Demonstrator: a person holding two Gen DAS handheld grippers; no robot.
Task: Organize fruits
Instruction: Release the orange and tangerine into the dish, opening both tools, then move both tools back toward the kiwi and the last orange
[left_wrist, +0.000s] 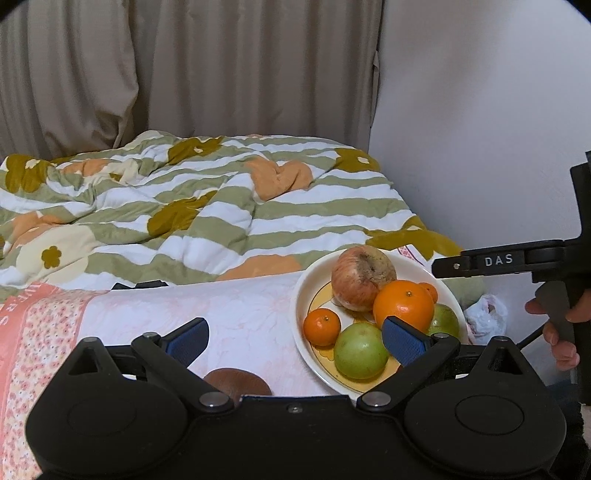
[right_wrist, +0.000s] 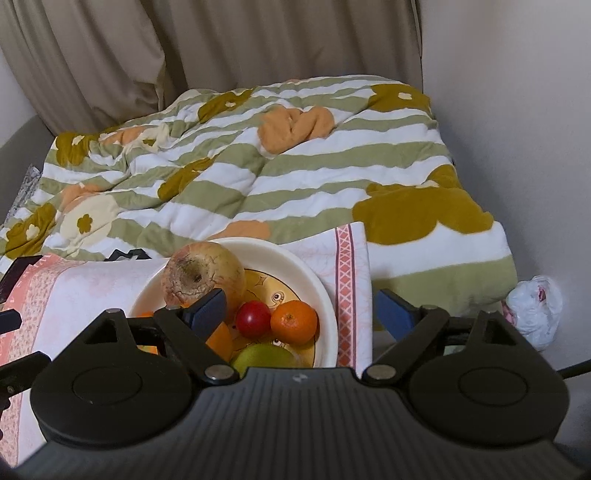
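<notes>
A white bowl (left_wrist: 301, 295) with a yellow inside stands on a pink floral cloth (left_wrist: 229, 314). It holds a big blotchy apple (left_wrist: 364, 277), a large orange (left_wrist: 404, 304), a small mandarin (left_wrist: 322, 326) and two green fruits (left_wrist: 360, 350). A brown kiwi (left_wrist: 236, 382) lies on the cloth just before my left gripper (left_wrist: 295, 338), which is open and empty. In the right wrist view the bowl (right_wrist: 328, 314) also shows a small red fruit (right_wrist: 253, 318) and a mandarin (right_wrist: 294, 321). My right gripper (right_wrist: 301, 308) is open and empty above the bowl's near side.
A striped floral quilt (left_wrist: 207, 206) covers the bed behind the cloth. Curtains hang at the back and a white wall stands at the right. A crumpled white plastic bag (right_wrist: 535, 310) lies by the wall. The right gripper's body (left_wrist: 517, 260) reaches in at the right.
</notes>
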